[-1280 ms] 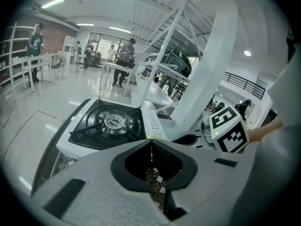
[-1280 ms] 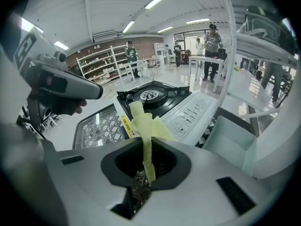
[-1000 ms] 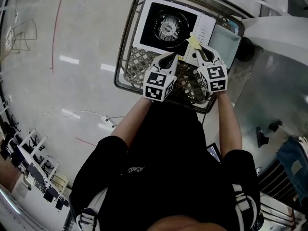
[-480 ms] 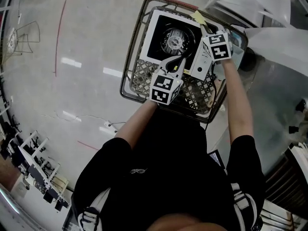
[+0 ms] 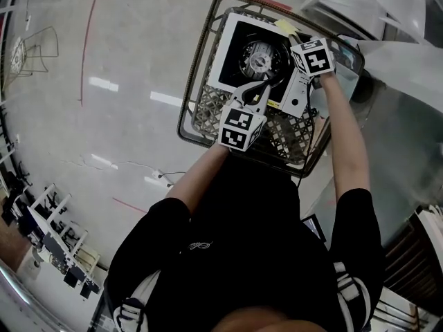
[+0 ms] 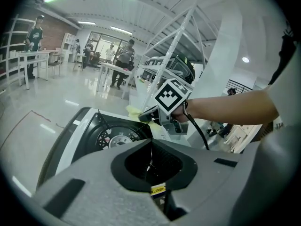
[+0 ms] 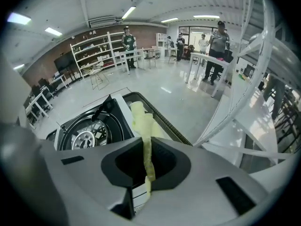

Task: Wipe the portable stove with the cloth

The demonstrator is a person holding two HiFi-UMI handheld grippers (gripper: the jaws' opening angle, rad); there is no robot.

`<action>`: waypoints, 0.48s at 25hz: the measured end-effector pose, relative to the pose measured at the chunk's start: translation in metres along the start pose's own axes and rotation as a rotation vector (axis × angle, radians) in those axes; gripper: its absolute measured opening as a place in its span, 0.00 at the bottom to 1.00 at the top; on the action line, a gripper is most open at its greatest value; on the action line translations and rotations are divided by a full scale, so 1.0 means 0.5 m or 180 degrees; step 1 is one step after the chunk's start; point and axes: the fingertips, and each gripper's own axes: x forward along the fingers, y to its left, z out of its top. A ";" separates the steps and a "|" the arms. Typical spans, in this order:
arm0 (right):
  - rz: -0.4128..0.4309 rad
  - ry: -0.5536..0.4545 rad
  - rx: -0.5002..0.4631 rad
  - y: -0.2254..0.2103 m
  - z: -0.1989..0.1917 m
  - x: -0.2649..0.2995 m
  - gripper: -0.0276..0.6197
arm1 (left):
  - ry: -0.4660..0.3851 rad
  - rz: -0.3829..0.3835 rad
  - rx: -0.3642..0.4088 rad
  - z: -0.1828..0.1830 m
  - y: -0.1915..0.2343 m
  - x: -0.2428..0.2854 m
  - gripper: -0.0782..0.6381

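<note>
The portable stove, white with a black round burner, sits inside a woven basket. My right gripper is over the stove's far right corner, shut on a yellow cloth. In the right gripper view the cloth hangs out between the shut jaws over the stove's edge. My left gripper is shut and holds nothing, its tips over the stove's near edge by the burner. From the left gripper view the right gripper and cloth show beyond the stove.
The basket stands on a pale polished floor marked with red tape lines. A translucent bin lies just right of the basket. White shelving frames rise at the far right. Several people stand at tables in the distance.
My right gripper carried the cloth from the stove's near side up to its far right corner. The left gripper edged forward over the stove's near edge. Little has moved in the last half second.
</note>
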 end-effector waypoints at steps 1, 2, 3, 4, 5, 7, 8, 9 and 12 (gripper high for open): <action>0.0017 0.0015 -0.0013 0.003 -0.001 0.001 0.09 | -0.0001 -0.0004 -0.0002 0.000 0.001 0.000 0.13; 0.0031 0.0029 -0.0040 0.005 -0.003 0.002 0.09 | 0.0000 -0.0009 -0.0002 -0.001 0.003 0.000 0.13; 0.0049 0.0042 -0.0069 0.008 -0.005 0.001 0.09 | 0.0004 -0.0012 0.0002 -0.003 0.004 -0.001 0.13; 0.0077 0.0051 -0.0095 0.011 -0.005 -0.001 0.09 | 0.0010 -0.0015 0.0008 -0.004 0.005 -0.002 0.13; 0.0111 0.0053 -0.0117 0.015 -0.005 -0.003 0.09 | 0.0018 -0.0016 0.0014 -0.006 0.006 -0.003 0.13; 0.0178 0.0041 -0.0159 0.024 -0.004 -0.011 0.09 | 0.0033 -0.0017 0.0023 -0.011 0.006 -0.006 0.13; 0.0201 0.0030 -0.0177 0.029 -0.005 -0.015 0.09 | 0.0039 -0.0019 0.0026 -0.013 0.005 -0.008 0.13; 0.0213 0.0020 -0.0188 0.032 -0.005 -0.019 0.09 | 0.0044 -0.0021 0.0030 -0.014 0.004 -0.010 0.13; 0.0192 -0.0019 -0.0202 0.039 -0.007 -0.033 0.09 | 0.0065 -0.0017 0.0038 -0.024 0.003 -0.016 0.13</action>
